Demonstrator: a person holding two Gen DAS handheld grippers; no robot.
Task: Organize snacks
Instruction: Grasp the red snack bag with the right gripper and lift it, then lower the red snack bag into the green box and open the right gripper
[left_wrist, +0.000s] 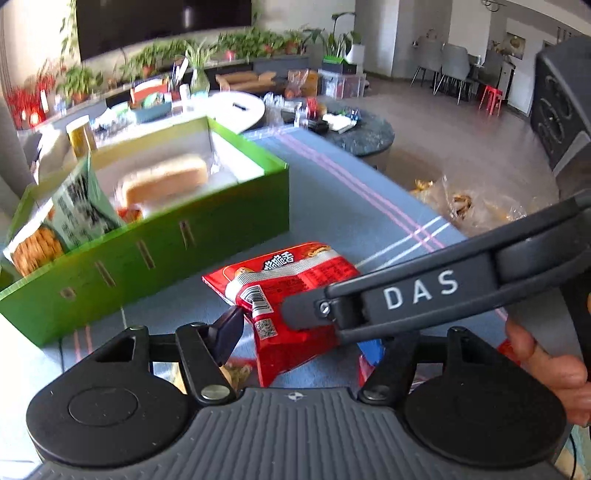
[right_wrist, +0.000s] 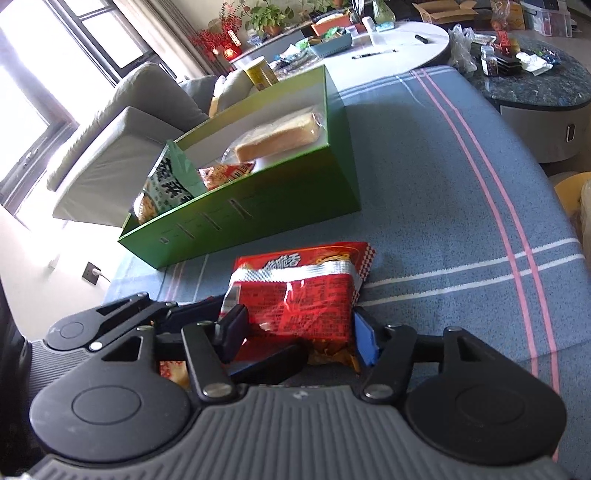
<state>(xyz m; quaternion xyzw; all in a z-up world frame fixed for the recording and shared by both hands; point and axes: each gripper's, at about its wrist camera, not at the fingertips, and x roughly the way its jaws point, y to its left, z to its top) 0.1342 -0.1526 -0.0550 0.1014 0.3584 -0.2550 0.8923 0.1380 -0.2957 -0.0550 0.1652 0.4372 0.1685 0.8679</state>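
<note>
Both the left gripper (left_wrist: 295, 332) and right gripper (right_wrist: 299, 332) clamp the red snack packet (right_wrist: 295, 295) on the blue cloth (right_wrist: 443, 184) near the green box (right_wrist: 258, 218)

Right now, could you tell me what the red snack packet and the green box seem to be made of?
The red snack packet looks like glossy foil-lined plastic film: crinkled, with silver edges and glare. The green box looks like matte painted board or thin wood, flat-sided with cut slots; which one is unclear.
</note>
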